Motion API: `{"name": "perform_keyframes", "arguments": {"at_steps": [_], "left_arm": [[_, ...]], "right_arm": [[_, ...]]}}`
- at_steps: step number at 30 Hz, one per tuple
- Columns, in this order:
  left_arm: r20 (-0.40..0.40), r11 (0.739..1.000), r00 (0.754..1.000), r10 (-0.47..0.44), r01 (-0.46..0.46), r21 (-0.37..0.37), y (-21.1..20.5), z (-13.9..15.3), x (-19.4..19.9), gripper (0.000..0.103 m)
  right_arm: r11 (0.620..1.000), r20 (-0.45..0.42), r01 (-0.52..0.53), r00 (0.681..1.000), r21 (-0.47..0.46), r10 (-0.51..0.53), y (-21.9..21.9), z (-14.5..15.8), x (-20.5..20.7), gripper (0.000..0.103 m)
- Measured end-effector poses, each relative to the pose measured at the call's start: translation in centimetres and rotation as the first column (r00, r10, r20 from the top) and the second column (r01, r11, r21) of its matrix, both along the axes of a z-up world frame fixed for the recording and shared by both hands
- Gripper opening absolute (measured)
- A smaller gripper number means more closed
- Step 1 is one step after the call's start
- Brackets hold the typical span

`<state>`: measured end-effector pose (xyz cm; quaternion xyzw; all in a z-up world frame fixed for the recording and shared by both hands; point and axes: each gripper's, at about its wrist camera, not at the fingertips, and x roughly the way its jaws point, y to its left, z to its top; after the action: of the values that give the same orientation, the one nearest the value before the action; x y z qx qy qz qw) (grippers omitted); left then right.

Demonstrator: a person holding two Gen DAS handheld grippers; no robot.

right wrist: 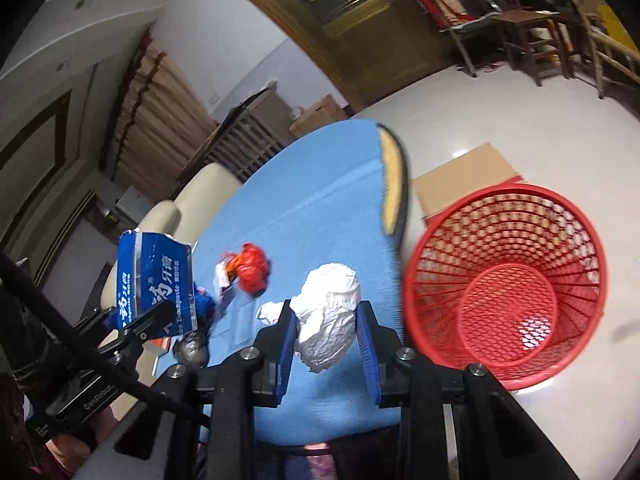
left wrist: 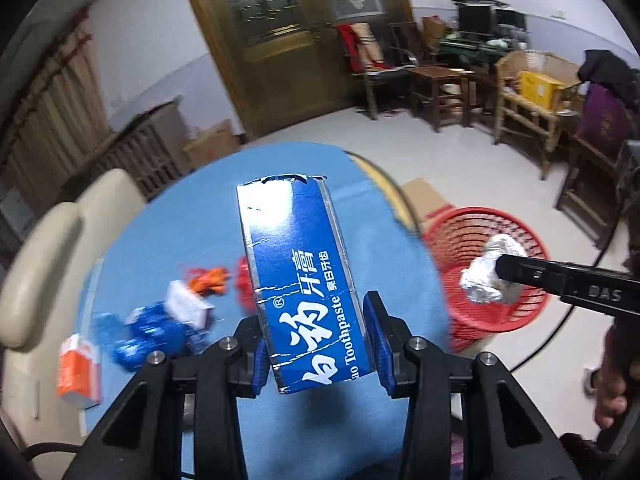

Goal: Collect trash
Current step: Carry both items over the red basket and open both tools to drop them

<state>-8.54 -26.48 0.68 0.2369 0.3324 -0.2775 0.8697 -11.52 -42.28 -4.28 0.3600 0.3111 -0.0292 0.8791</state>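
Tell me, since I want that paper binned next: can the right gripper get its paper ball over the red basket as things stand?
Probably yes. The right gripper holds the paper ball beside the red basket, whose open mouth has nothing across it.

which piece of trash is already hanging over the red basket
The crumpled white paper ball in the right gripper; the blue toothpaste box is above the table.

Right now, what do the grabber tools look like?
Both are black, angular frames with round silver bolts. The left gripper and right gripper each have ribbed blue pads inside their fingers. White lettering marks their black bodies, and a black cable trails nearby.
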Motion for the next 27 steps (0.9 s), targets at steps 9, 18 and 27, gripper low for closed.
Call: {"name": "perform_keyframes", "arguments": {"at_steps": [9,18,27], "left_arm": [[-0.263,0.964,0.929,-0.260,0.232,-0.133,-7.2,-3.0,1.8,0.044],[-0.322,0.934,0.877,-0.356,0.331,-0.131,-13.3,-5.3,1.5,0.057],[-0.271,0.950,0.910,-0.313,0.292,-0.115,-11.0,-5.3,2.3,0.067]], "right_arm": [[0.979,-0.058,0.203,0.978,0.026,-0.202,-6.2,-2.4,-3.4,0.032],[0.945,-0.134,0.325,0.939,0.045,-0.317,-10.3,-4.4,-5.2,0.035],[0.932,-0.157,0.358,0.925,0.056,-0.346,-10.8,-5.0,-4.9,0.062]]}}
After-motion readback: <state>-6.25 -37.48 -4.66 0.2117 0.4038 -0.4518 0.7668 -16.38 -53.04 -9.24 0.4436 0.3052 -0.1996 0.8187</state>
